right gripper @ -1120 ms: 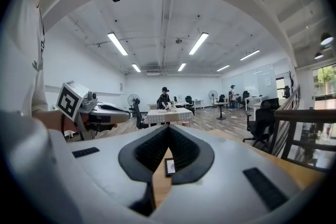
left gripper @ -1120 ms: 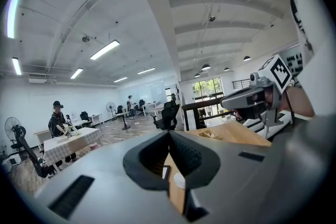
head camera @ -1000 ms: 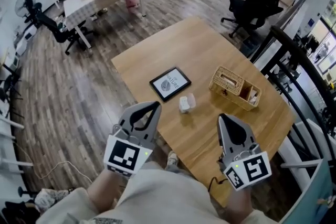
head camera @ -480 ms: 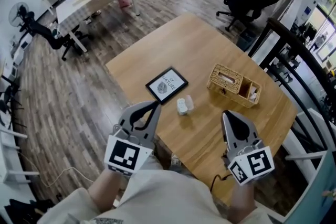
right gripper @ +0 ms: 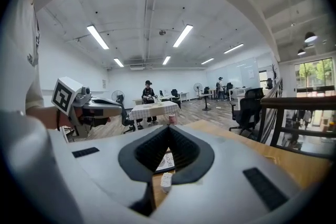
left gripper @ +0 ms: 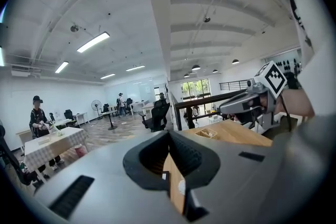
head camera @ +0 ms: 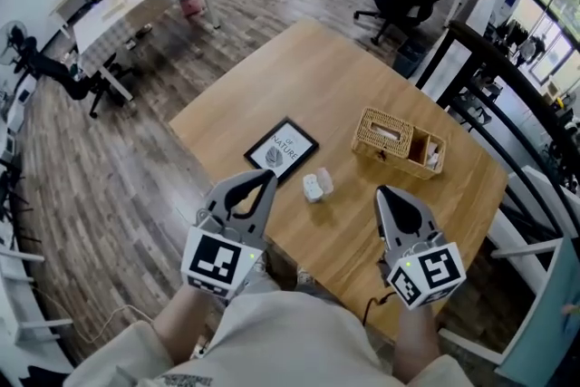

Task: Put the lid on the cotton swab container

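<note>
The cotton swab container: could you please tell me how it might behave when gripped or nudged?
The container looks small, so it is probably light and may slide on the smooth wooden table if nudged. It looks like thin plastic, so a hard squeeze might flex it. It seems upright and narrow in the right gripper view, so a side push could tip it.

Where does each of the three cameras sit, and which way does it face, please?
Head view: on the person's head, looking steeply down at the table; left gripper, right gripper and arms show.
Left gripper view: on the left gripper, looking level across the table into the office; its shut jaws and the right gripper show.
Right gripper view: on the right gripper, likewise level; its shut jaws and the left gripper show.
Shared: head and right gripper views both show the picture frame and swab container.
</note>
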A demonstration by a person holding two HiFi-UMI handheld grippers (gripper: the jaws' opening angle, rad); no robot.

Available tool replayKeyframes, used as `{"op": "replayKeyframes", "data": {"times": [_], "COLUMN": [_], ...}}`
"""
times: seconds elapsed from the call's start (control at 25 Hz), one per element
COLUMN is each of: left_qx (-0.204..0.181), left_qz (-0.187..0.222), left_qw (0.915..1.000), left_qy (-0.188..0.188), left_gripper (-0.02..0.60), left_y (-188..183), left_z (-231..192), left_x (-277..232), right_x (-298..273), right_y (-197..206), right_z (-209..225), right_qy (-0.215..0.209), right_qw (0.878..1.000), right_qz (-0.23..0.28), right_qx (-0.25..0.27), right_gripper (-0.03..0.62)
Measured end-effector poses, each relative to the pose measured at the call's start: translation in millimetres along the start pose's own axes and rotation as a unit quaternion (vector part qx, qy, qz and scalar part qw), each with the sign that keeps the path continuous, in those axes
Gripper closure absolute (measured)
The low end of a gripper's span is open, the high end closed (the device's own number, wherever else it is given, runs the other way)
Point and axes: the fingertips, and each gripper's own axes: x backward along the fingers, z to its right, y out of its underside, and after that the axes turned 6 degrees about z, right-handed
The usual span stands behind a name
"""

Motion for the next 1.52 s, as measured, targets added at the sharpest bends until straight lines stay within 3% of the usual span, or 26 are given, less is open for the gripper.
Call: {"op": "replayKeyframes", "data": {"times": [0.32,0.64,1.0,1.52], "left_qx": [0.009,0.011,0.041,0.077], "left_qz": [-0.005,-0.01,-0.072,-0.148], "left_qw": [0.9992,0.9978,0.994,0.9801], "left_qy": [0.038,0.065,0.072,0.107], "left_gripper": [0.56,0.558,0.558,0.558], "left_y": [19,41,110,195], "left_z": [-27,-49,-74,-58], "left_x": [-14,-42,-69,-89], "right_x": [-26,-62,-108,-141], "right_y": [18,63,140,257], "right_z": [4,24,48,66], "right_qy": [0.048,0.083,0.094,0.09], "right_qw": [0.998,0.993,0.983,0.96], "right_qz": [-0.029,-0.077,-0.152,-0.245], "right_qx": [-0.008,-0.029,-0.049,-0.101], "right_gripper": [0.568,0.568,0.568,0.568]}}
